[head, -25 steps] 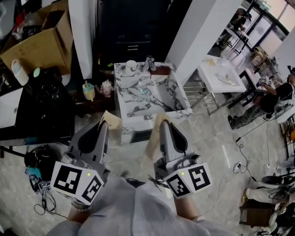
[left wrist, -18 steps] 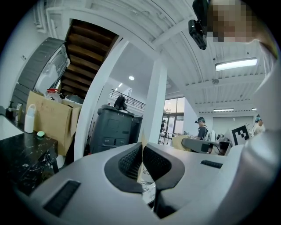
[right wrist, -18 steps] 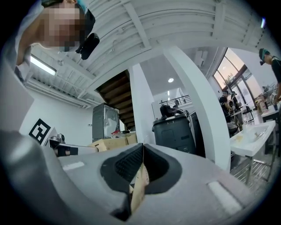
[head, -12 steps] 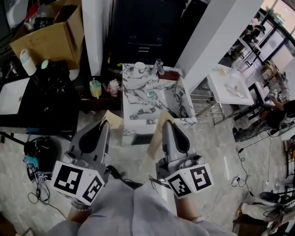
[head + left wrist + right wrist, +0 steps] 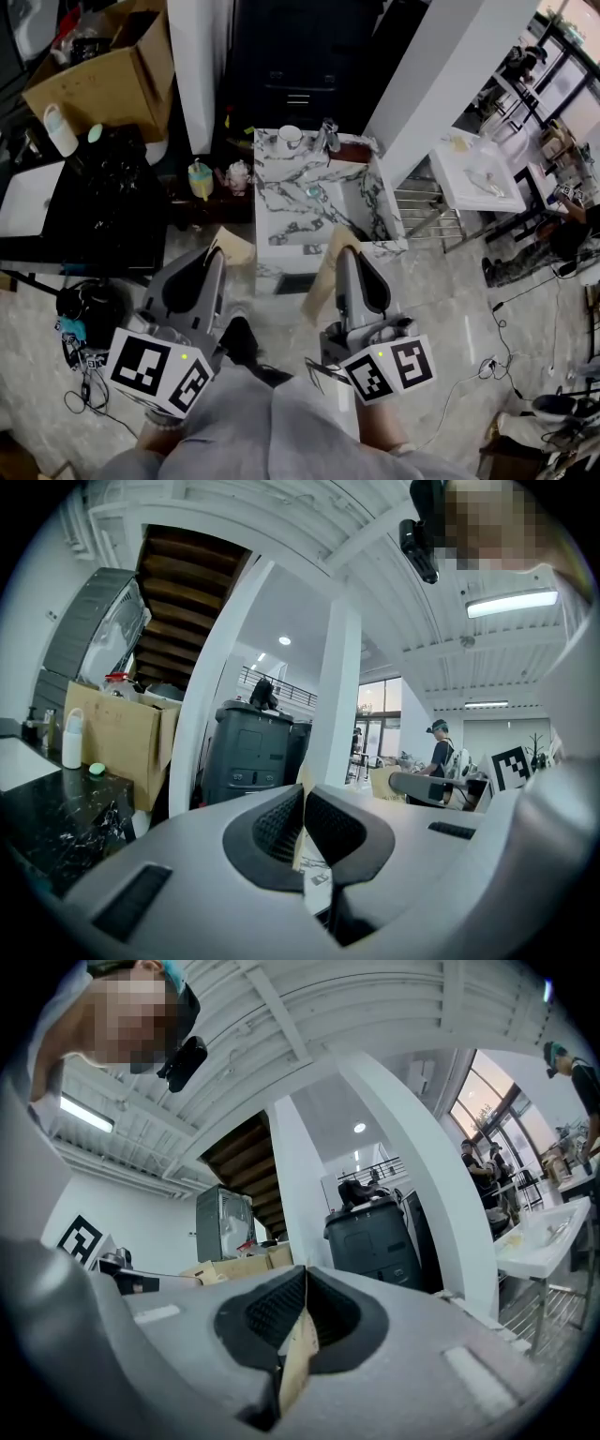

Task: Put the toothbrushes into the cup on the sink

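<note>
The marble sink [image 5: 361, 199] stands ahead on the floor, well beyond both grippers. A white cup [image 5: 289, 138] sits on its back rim next to the faucet [image 5: 328, 134]. A small teal thing [image 5: 314, 190] lies in the basin; I cannot tell whether it is a toothbrush. My left gripper [image 5: 214, 251] [image 5: 302, 794] is shut on a thin tan cardboard piece [image 5: 231, 246]. My right gripper [image 5: 342, 251] [image 5: 305, 1279] is shut on another tan cardboard piece [image 5: 322, 277] [image 5: 298, 1358]. Both are held low, close to my body, pointing at the sink.
A black counter [image 5: 84, 202] with a white bottle [image 5: 58, 129] stands at the left, an open cardboard box [image 5: 103, 66] behind it. A yellow bottle [image 5: 199, 178] sits beside the sink. A white pillar [image 5: 431, 75], a metal rack [image 5: 422, 211] and a white table [image 5: 483, 183] are at the right. Cables lie on the floor.
The sink has drifted right and slightly down in the head view as I move. A dark shoe now shows between the grippers. Both grippers stay shut in the same pose.
</note>
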Demonstrator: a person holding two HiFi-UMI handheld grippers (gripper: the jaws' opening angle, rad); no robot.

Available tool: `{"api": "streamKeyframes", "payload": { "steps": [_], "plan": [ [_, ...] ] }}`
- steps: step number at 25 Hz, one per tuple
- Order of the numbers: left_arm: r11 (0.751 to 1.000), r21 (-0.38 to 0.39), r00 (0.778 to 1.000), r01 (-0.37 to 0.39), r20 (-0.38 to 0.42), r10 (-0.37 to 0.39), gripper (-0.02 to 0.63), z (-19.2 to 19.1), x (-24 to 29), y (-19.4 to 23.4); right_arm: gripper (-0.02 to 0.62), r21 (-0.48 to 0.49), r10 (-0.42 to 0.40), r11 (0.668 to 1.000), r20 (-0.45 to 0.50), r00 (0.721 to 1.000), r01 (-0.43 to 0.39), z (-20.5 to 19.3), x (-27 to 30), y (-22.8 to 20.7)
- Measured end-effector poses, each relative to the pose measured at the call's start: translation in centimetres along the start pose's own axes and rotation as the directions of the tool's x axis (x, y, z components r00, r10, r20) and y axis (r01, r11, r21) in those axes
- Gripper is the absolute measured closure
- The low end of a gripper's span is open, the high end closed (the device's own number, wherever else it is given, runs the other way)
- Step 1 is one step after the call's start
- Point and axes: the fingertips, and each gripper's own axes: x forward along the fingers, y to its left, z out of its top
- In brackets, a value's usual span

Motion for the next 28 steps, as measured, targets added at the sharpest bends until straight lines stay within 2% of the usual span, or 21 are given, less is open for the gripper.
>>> {"api": "streamKeyframes", "payload": {
  "steps": [12, 28],
  "plan": [
    [1.0, -0.005, 0.999, 0.031, -0.017, -0.031, 0.6, 0.5, 4.3, 2.6, 0.595, -0.032, -0.029, 0.999, -0.02, 0.999, 0.028, -0.6, 3.8, -1.1],
    [0.995, -0.018, 0.993, 0.098, -0.063, -0.099, 0.6, 2.1, 14.6, 9.7, 0.594, -0.052, -0.116, 0.992, -0.069, 0.991, 0.113, -1.5, 14.3, -4.7]
  ]
}}
